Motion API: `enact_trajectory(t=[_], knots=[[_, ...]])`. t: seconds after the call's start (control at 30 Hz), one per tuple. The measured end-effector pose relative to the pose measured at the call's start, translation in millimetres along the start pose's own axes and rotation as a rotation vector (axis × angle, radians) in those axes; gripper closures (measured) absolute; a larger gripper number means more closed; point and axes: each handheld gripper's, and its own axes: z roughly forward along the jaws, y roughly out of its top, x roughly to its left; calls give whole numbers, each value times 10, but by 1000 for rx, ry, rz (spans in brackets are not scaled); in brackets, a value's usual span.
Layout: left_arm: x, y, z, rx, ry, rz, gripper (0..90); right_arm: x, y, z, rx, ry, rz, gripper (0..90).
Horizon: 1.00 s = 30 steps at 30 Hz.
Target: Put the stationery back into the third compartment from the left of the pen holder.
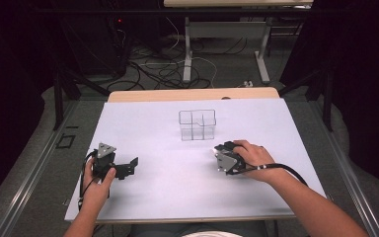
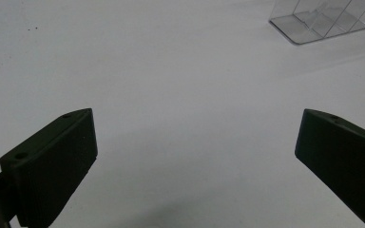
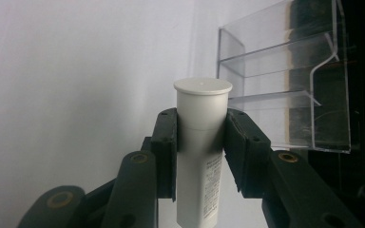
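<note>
Right gripper view shows a white tube with a flat white cap, pinched just below the cap between the right gripper's two black fingers, which are closed narrowly onto its sides. Small printed text runs down the tube's lower body but is too fine to read. Beyond the tube stands a clear plastic organizer with several dividers, seen turned on its side because the camera is rotated.

From the high view, the right gripper sits on the counter, a white sheet over a wooden top, just in front of and slightly right of the clear organizer. The person's right hand wraps around it, and a black cable trails back along the forearm. The tube itself cannot be made out from that angle.

The left gripper lies well apart at the counter's left, held by the left hand, its fingers pointing right. In the left gripper view its fingers are spread wide with only bare white surface between them, and a corner of the organizer appears at upper right.
</note>
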Motion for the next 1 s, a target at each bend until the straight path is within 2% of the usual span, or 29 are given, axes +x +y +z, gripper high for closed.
enact_trajectory(t=[0.13, 0.23, 0.33, 0.43, 0.47, 0.5, 0.7, 1.0], knots=[[-1, 0, 0, 0, -1, 0, 1, -54, 31, -14, -20, -21, 75, 664], [2, 0, -1, -1, 0, 1, 1, -115, 37, -24, -34, -20, 103, 664], [2, 0, 0, -1, 0, 0, 1, -187, 29, -44, -50, -2, 163, 664], [2, 1, -1, -1, 0, 1, 1, -241, 17, -66, -63, -12, 238, 664], [1, 1, 0, -1, 0, 1, 1, -237, 24, -61, -84, -24, 292, 664], [0, 0, 0, -1, 0, 2, 1, -261, 15, -72, -81, -23, 298, 663], [1, 2, -3, 10, -5, 1, 1, -360, 6, -107, -123, -35, 439, 664], [0, 0, -1, 10, -7, -5, 1, -511, -15, -146, -222, -45, 684, 664]])
